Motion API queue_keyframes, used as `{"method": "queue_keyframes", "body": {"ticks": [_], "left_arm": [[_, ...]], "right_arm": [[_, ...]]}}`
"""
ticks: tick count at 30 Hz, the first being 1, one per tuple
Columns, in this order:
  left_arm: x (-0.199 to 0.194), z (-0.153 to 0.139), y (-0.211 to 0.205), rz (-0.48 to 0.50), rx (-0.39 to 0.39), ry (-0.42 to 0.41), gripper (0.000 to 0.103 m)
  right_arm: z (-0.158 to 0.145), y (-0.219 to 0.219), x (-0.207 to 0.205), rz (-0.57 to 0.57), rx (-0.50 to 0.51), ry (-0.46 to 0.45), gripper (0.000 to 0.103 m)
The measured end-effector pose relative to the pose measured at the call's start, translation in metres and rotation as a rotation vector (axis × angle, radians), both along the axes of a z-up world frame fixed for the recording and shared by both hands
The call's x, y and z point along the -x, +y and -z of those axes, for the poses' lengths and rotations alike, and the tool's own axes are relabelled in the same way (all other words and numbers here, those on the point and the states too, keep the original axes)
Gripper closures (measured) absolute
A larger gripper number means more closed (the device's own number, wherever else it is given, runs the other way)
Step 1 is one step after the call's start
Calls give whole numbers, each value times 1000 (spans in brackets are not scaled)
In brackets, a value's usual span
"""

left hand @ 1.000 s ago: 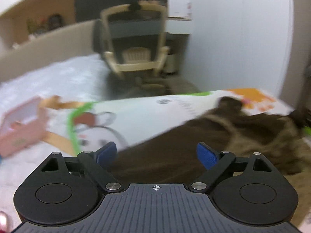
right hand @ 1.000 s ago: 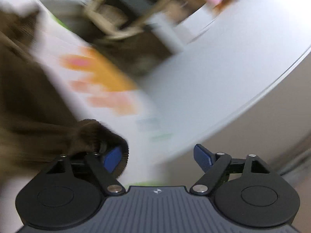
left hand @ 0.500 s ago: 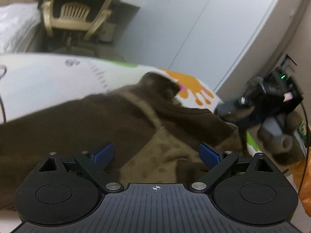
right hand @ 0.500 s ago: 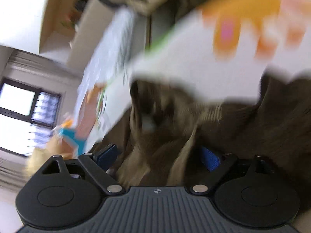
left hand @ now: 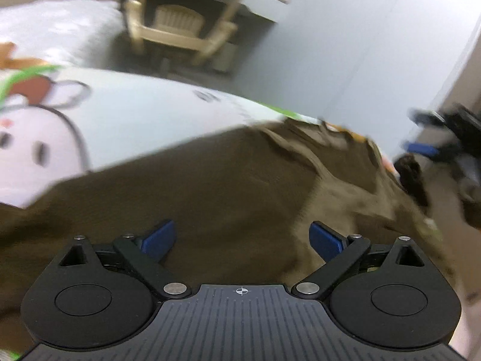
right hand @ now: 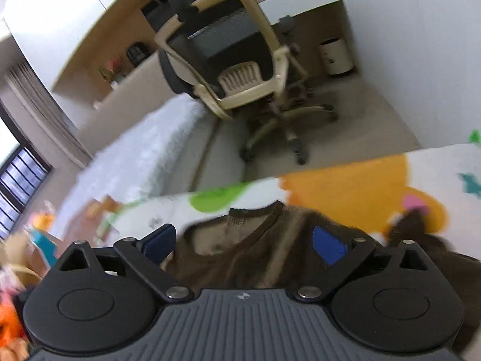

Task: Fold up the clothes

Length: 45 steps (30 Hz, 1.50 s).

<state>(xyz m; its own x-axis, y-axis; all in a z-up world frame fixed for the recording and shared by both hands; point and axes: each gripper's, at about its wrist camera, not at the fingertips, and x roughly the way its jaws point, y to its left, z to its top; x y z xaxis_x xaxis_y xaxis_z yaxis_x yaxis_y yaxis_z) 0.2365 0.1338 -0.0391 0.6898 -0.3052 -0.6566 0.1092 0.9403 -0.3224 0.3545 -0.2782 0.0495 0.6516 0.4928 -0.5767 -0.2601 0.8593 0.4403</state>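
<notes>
A dark brown knitted sweater [left hand: 210, 186] with a lighter tan inner side lies spread on a white cartoon-print mat [left hand: 135, 114]. My left gripper [left hand: 242, 239] hovers open just above its body, nothing between the blue pads. In the right wrist view the sweater's V-neck collar [right hand: 243, 234] faces me, and my right gripper [right hand: 243, 240] stands open over it, holding nothing. The right gripper [left hand: 433, 138] also shows blurred at the far right of the left wrist view, beside a dark sleeve cuff [left hand: 410, 174].
A beige and black office chair [right hand: 237, 60] stands on the floor beyond the mat, with a white bin [right hand: 335, 55] near the desk. A white bed [right hand: 144, 150] runs along the left. Colourful toys [right hand: 18, 258] lie at the left edge.
Both grippers swung around quickly. The left view turned back left across the sweater body. The right gripper moved from over the bunched fabric to face the collar and the chair.
</notes>
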Motion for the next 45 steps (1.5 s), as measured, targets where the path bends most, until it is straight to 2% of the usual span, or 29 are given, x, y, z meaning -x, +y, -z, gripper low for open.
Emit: {"method": "queue_keyframes", "body": {"ticks": [1, 4, 5, 6, 11, 16, 20, 23, 25, 27, 29, 31, 34, 36, 40, 42, 44, 45], "left_arm": [[-1, 0, 5, -27, -22, -5, 4], [0, -4, 16, -108, -83, -1, 4], [5, -7, 13, -106, -94, -2, 4], [14, -12, 6, -84, -101, -7, 4], [62, -36, -33, 42, -143, -40, 3], [149, -53, -99, 328, -164, -96, 3], [220, -51, -140, 504, -286, -122, 2], [255, -37, -157, 528, -438, -116, 2], [265, -26, -161, 507, -518, -106, 2], [267, -19, -160, 462, -552, -113, 2], [264, -23, -155, 373, -601, -172, 2], [256, -37, -147, 236, -646, -276, 2], [235, -70, -124, 52, -627, -377, 2], [220, -87, -108, -38, -623, -410, 2], [200, -101, -88, -121, -628, -422, 2], [194, -103, -80, -131, -621, -410, 1], [186, -105, -75, -145, -623, -403, 1], [185, -108, -71, -157, -622, -405, 1]], "right_arm": [[-1, -3, 9, 19, 66, -29, 5], [-2, -14, 40, 115, 365, -144, 5], [1, -18, 49, 150, 467, -153, 5], [3, -24, 62, 168, 521, -153, 5], [19, -28, 157, 33, 543, -148, 5], [48, 4, 259, -198, 645, -229, 5], [53, 37, 300, -324, 626, -279, 4], [54, 55, 318, -385, 635, -327, 3], [52, 61, 327, -398, 622, -349, 1], [53, 63, 330, -394, 607, -356, 1], [53, 64, 334, -376, 610, -362, 1], [54, 67, 340, -351, 636, -388, 1], [54, 79, 348, -326, 663, -455, 1], [53, 92, 348, -328, 657, -486, 1], [60, 122, 340, -356, 688, -512, 1], [68, 131, 327, -368, 756, -512, 1], [76, 130, 309, -342, 867, -537, 1], [75, 124, 299, -288, 939, -575, 3]]}}
